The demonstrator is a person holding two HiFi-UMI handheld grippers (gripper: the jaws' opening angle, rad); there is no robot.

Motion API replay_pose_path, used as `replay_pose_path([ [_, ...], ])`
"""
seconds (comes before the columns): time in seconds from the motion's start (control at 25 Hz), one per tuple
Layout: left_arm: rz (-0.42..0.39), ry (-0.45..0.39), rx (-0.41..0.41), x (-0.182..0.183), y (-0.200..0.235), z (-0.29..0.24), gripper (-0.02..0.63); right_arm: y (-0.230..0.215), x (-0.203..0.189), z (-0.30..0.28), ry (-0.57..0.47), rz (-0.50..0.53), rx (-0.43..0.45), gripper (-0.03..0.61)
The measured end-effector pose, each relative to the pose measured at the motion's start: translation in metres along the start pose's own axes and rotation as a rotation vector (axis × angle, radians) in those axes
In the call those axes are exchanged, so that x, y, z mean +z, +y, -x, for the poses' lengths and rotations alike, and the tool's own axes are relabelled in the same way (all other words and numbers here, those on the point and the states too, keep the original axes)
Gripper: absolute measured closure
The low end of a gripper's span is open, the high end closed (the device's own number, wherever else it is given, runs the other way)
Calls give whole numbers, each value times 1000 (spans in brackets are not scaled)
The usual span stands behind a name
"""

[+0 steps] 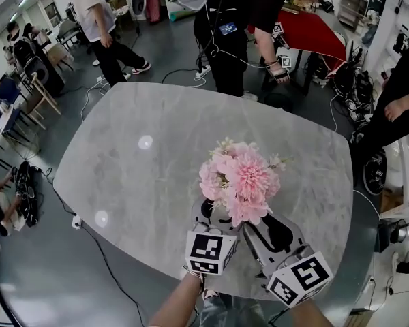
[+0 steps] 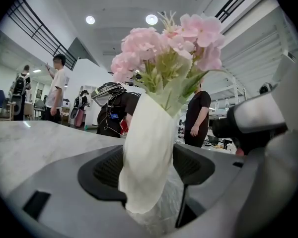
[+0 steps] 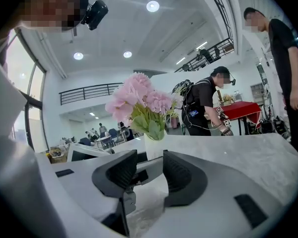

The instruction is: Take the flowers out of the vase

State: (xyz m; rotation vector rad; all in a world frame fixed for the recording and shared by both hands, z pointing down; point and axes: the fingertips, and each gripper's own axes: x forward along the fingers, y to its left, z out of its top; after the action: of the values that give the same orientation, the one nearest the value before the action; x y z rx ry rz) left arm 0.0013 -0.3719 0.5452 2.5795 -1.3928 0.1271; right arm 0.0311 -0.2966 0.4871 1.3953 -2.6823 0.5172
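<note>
- The left gripper (image 2: pixel 148 168) is clamping both pads on the white vase (image 2: pixel 149 133), near the close edge of the grey marble table (image 1: pixel 143 182).
- The right gripper (image 3: pixel 149 168), just beside it, is holding its jaws apart with nothing between them. The vase is standing beyond its tips.
- Pink flowers (image 2: pixel 164 53) are sitting upright in the vase.
- Beyond the table, people (image 1: pixel 242 33) are standing.

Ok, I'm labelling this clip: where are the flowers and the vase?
flowers (image 1: pixel 240 181), head view, middle of the pink blooms.
vase (image 2: pixel 146 157), left gripper view, middle of its white body.
</note>
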Motion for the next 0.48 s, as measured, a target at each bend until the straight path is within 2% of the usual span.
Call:
replay_pose_path([
  [0.28, 5, -8, -11, 1, -2, 1, 296, 1, 24, -23, -62, 45, 112, 411],
  [0.48, 0, -9, -6, -3, -3, 2, 296, -2, 30, -37, -54, 112, 137, 389],
])
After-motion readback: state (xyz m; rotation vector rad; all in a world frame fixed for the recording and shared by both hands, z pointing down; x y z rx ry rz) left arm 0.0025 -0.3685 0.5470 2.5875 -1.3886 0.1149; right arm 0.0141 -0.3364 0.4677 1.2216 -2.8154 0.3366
